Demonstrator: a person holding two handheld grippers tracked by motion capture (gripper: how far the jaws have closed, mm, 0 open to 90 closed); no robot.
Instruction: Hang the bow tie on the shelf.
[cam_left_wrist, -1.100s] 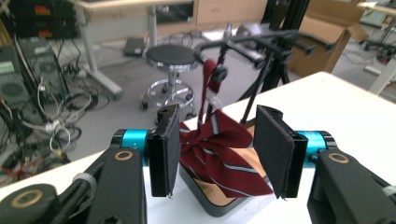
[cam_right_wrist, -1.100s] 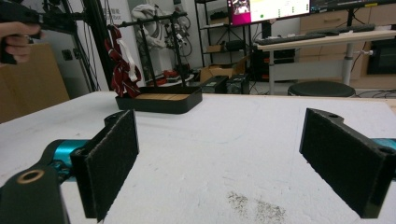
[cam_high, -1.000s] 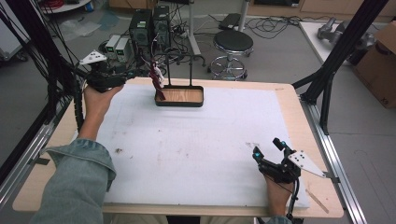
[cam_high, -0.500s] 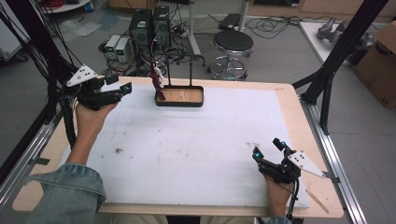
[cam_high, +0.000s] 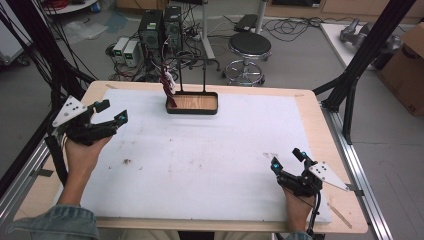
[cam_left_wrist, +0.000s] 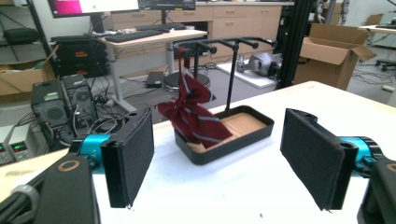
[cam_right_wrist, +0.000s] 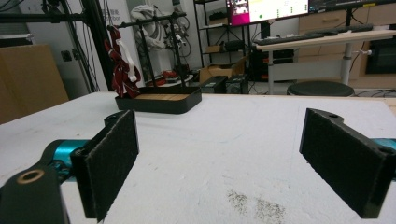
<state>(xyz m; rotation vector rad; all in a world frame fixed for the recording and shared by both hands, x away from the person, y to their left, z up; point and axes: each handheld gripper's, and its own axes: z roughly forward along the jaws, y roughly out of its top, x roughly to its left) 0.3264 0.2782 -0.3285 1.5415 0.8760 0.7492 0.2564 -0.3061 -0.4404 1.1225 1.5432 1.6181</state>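
A dark red striped tie hangs from the left arm of a black rack that stands in a black tray with a wooden floor, at the table's far middle. My left gripper hovers over the left side of the table, well short of the tray. Its jaws have just been opening and stand wide, with nothing between them. In the left gripper view the tie and the tray lie ahead, beyond the left gripper. My right gripper rests open and empty near the front right.
A white foam mat covers the table and carries dark specks near the left hand. Black frame struts rise at both sides. Behind the table stand a stool and computer cases. A cardboard box sits far right.
My left hand has drawn back from beside the rack, toward the left and nearer the front, and its jaws have spread apart. The right gripper has stayed put.
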